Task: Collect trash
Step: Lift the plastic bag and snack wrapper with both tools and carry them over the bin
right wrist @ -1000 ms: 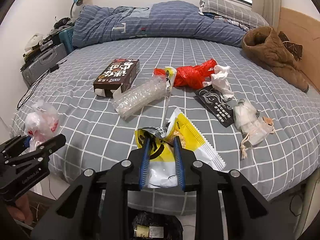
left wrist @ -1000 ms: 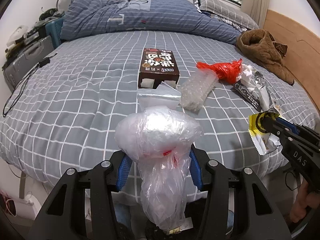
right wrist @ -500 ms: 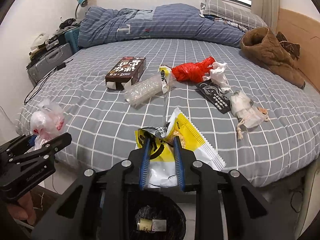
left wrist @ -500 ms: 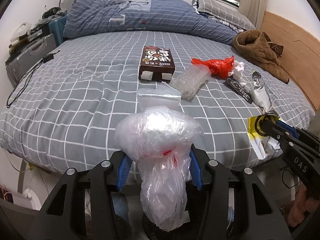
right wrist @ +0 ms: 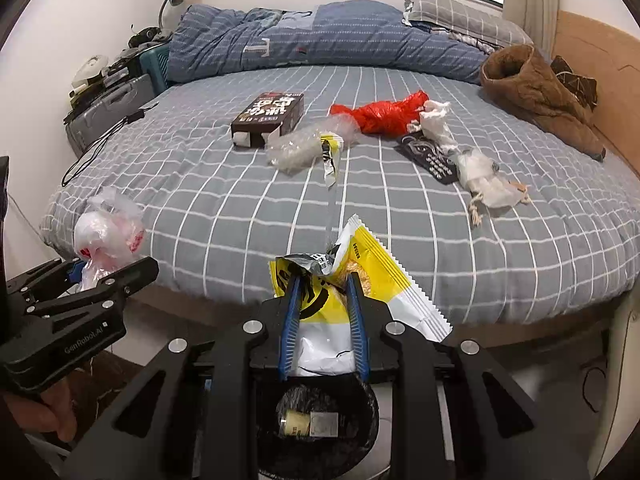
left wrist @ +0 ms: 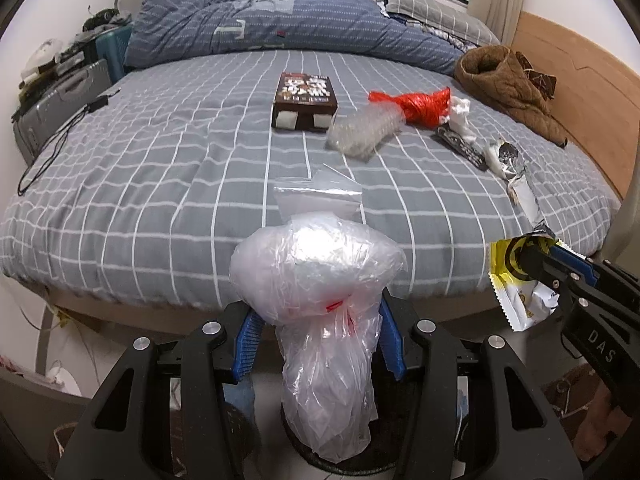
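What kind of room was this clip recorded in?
A bedroom, most likely: a bed with a grey checked sheet fills both views, a rumpled blue duvet and pillow lie at its far end, and a desk lamp stands by the wall.

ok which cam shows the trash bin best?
Right wrist. The trash bin sits directly below the right claw, its black-lined opening and contents visible. In the left wrist view the clear plastic bag hides it, leaving only a dark rim.

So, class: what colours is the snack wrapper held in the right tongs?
The snack wrapper is yellow and white with black print, best seen in the right wrist view.
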`<move>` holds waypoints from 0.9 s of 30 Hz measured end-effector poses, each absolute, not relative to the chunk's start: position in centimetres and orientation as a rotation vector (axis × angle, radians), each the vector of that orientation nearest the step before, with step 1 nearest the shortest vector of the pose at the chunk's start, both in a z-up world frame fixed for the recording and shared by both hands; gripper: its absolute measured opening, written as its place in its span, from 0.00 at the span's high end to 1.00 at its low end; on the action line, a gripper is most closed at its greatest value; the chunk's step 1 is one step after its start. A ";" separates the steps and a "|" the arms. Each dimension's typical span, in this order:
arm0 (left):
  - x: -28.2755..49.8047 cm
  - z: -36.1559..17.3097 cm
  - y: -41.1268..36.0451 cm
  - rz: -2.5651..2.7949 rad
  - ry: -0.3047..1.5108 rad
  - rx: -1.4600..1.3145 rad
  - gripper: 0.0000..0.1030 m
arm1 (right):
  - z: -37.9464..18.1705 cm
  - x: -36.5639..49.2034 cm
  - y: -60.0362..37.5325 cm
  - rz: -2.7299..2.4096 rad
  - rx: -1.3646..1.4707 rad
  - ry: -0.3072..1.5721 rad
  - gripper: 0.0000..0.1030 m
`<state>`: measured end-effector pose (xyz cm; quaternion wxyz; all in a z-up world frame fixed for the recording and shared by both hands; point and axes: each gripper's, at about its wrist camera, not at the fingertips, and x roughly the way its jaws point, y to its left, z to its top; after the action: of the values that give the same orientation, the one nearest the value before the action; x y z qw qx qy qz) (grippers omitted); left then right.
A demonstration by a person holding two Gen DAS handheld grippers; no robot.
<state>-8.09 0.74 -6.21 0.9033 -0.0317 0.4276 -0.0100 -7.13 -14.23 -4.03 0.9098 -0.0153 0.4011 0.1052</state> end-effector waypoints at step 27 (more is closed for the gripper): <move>-12.5 -12.8 0.7 -0.033 1.035 -0.063 0.52 | -11.6 -12.4 -13.5 0.239 -0.063 1.021 0.78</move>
<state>-12.52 0.73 -12.79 0.8683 -0.0303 0.4948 -0.0156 -12.38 -13.51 -11.61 0.8652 -0.0302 0.4874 0.1140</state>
